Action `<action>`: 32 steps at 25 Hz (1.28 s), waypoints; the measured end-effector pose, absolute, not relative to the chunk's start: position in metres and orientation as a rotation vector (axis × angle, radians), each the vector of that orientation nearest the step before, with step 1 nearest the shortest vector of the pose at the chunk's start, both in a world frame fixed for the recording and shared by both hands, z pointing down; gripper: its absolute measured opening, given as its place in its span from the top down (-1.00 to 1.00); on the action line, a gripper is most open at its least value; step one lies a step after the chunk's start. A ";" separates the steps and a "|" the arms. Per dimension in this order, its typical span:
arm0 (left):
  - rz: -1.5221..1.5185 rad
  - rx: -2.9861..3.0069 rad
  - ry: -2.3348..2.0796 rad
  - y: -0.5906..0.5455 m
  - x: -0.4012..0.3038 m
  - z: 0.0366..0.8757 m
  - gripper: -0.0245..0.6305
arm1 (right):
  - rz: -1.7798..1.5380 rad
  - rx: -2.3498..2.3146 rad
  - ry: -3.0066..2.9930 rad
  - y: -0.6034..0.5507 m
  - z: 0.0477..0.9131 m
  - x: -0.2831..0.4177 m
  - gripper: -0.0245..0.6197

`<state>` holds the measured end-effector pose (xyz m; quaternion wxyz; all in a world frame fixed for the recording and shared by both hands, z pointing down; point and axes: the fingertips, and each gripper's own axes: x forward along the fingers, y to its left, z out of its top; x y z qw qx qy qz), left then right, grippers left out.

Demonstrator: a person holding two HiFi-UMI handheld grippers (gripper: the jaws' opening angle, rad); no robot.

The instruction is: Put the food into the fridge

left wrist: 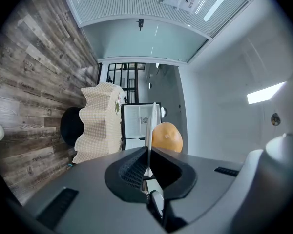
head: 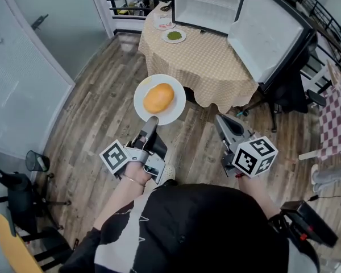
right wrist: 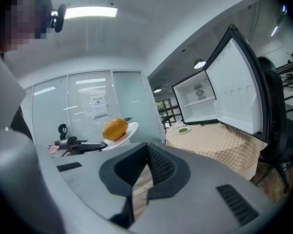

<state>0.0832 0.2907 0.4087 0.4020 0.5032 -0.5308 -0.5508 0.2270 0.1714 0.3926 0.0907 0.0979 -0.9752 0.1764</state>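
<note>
A white plate (head: pixel 177 110) carrying an orange bun (head: pixel 158 97) hangs over the wooden floor. My left gripper (head: pixel 152 121) is shut on the plate's near rim. The left gripper view shows the plate edge-on (left wrist: pixel 150 126) between the jaws, the bun (left wrist: pixel 166 136) beside it. My right gripper (head: pixel 221 121) is level with it on the right, shut and empty. Its view takes in the bun (right wrist: pixel 115 128) and plate (right wrist: pixel 130 130) to the left. Ahead, a small white fridge (head: pixel 207 4) stands on a checked-cloth table (head: pixel 210 67), its door (head: pixel 267 33) swung wide.
Two small plates lie on the table before the fridge, one with green food (head: pixel 174 36), one (head: pixel 163 23) behind it. A black chair (head: pixel 290 90) is right of the table. Another checked table (head: pixel 335 118) is at far right. Black stands (head: pixel 23 192) are at lower left.
</note>
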 end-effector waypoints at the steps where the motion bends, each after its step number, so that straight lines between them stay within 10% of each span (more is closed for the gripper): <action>1: -1.392 1.276 -1.342 0.288 0.079 0.409 0.86 | 0.522 0.298 -2.900 0.169 0.394 0.224 0.88; 32: -1.244 1.386 -1.198 0.166 -0.078 0.415 0.86 | 0.581 0.525 -2.844 0.073 0.407 0.079 0.88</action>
